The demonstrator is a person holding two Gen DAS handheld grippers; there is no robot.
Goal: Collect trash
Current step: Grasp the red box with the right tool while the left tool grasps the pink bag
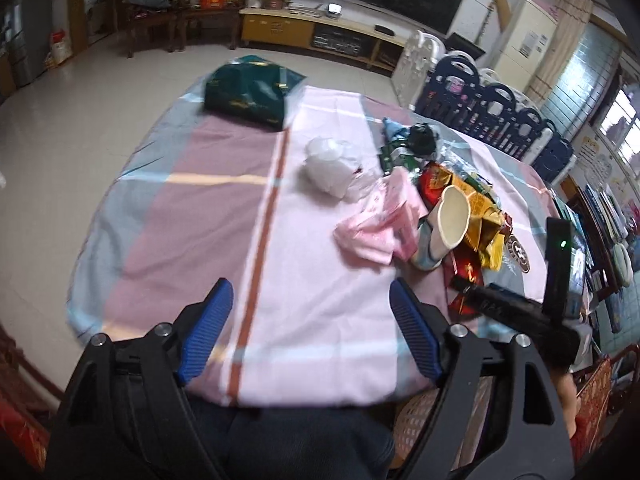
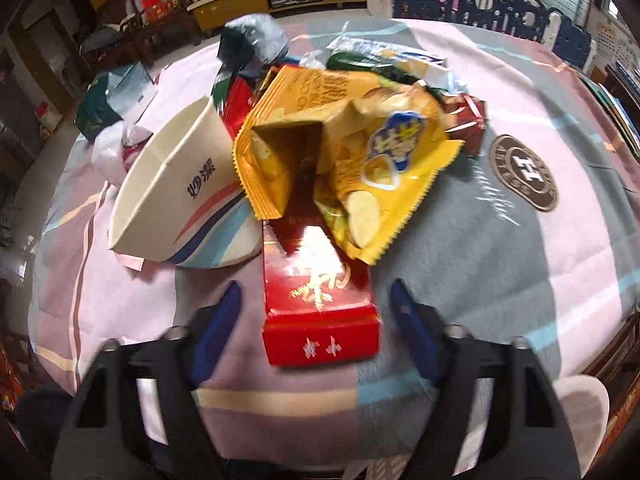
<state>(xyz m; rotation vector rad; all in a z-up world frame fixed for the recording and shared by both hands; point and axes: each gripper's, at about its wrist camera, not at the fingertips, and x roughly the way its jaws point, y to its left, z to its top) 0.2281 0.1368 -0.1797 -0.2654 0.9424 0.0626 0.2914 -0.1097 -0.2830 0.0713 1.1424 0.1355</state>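
1. Right claw [image 2: 316, 300] tilts steeply down over the desk [image 2: 500, 264], released, its blue pads flanking a red carton [image 2: 320, 312] without touching it.
2. Left claw [image 1: 312, 296] hangs released above bare cloth.
3. Glossy and lying flat, the red carton runs under a yellow chip bag [image 2: 360, 152].
4. A paper cup [image 2: 180, 188] lies tipped beside it; pink paper [image 1: 380, 224], a white plastic bag [image 1: 328, 160] and a dark green bag [image 1: 248, 92] lie farther off.
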